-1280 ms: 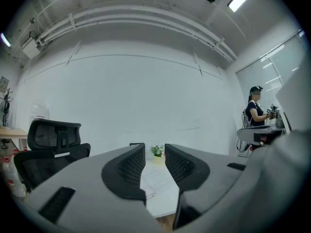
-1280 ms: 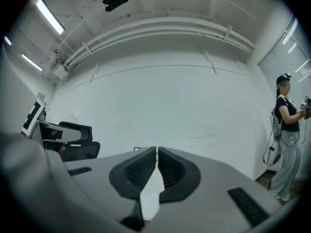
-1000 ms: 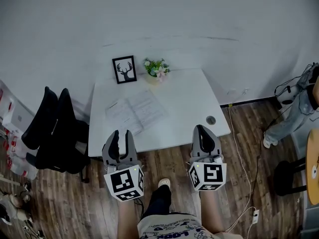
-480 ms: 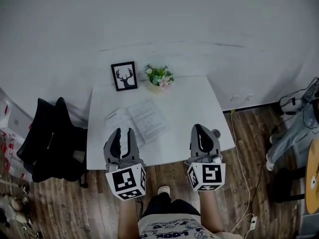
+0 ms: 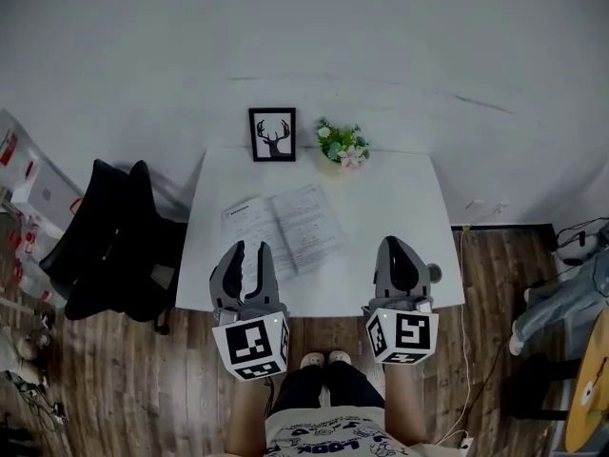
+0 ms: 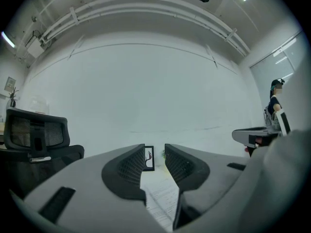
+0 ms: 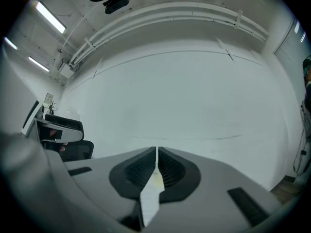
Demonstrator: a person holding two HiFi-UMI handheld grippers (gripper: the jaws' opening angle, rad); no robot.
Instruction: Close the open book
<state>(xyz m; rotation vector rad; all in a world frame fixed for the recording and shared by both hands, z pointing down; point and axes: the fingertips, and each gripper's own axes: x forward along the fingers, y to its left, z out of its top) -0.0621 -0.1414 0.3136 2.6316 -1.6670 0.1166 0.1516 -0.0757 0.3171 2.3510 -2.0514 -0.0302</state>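
Note:
The open book (image 5: 284, 228) lies flat on the white table (image 5: 390, 198), left of middle, its printed pages facing up. My left gripper (image 5: 247, 248) hovers level over the table's near edge, its tips at the book's near corner; its jaws stand apart with nothing between them. In the left gripper view the book's pages (image 6: 163, 198) show through the gap of the left gripper (image 6: 155, 159). My right gripper (image 5: 398, 246) is over the near right part of the table, away from the book. In the right gripper view the right gripper (image 7: 157, 157) leaves only a thin slit, holding nothing.
A framed deer picture (image 5: 272, 134) and a small flower pot (image 5: 343, 146) stand at the table's far edge by the wall. A round cable hole (image 5: 434, 273) sits near the right front corner. A black office chair (image 5: 114, 241) stands left of the table. Cables run over the wooden floor (image 5: 495, 350) on the right.
Both grippers have moved forward from the table's near edge to over its front part. The left one now reaches the book's near corner. Jaw openings look unchanged.

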